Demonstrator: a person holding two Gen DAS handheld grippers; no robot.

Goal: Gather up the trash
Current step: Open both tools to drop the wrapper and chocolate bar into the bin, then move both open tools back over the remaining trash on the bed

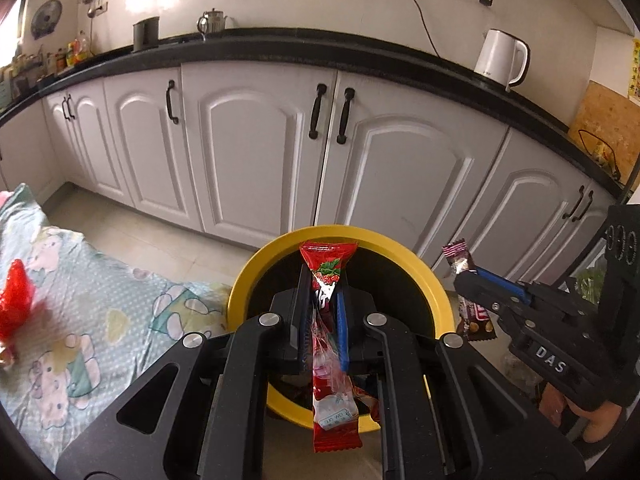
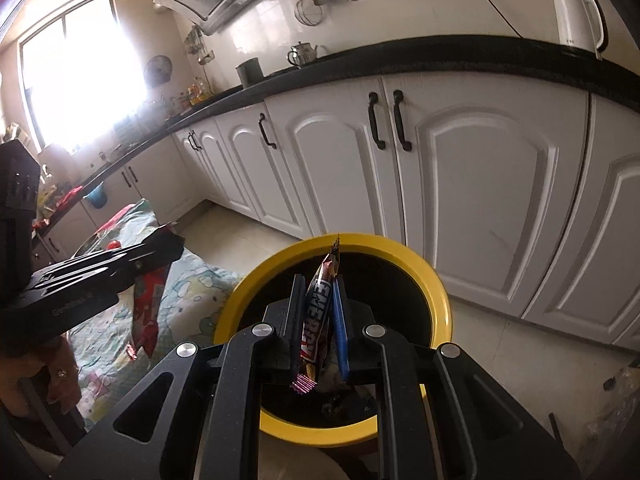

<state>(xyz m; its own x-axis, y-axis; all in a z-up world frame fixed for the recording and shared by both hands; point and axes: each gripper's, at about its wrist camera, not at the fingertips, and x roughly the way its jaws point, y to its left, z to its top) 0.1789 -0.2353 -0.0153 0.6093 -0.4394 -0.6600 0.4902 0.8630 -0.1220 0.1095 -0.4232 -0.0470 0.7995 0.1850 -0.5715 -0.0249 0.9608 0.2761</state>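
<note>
A yellow-rimmed bin (image 1: 256,268) with a dark inside stands on the floor below both grippers; it also shows in the right wrist view (image 2: 436,280). My left gripper (image 1: 323,280) is shut on a red strawberry wrapper (image 1: 328,268) and holds it over the bin's mouth. My right gripper (image 2: 318,284) is shut on a brown snack bar wrapper (image 2: 318,320), also over the bin. In the left wrist view the right gripper (image 1: 466,274) sits at the right with its wrapper (image 1: 458,256). In the right wrist view the left gripper (image 2: 176,246) sits at the left with the red wrapper (image 2: 148,304).
A table with a patterned light-blue cloth (image 1: 100,300) lies left of the bin, with red trash (image 1: 16,300) on it. White cabinets (image 1: 248,152) under a black counter (image 1: 320,46) run behind. A white kettle (image 1: 500,56) stands on the counter.
</note>
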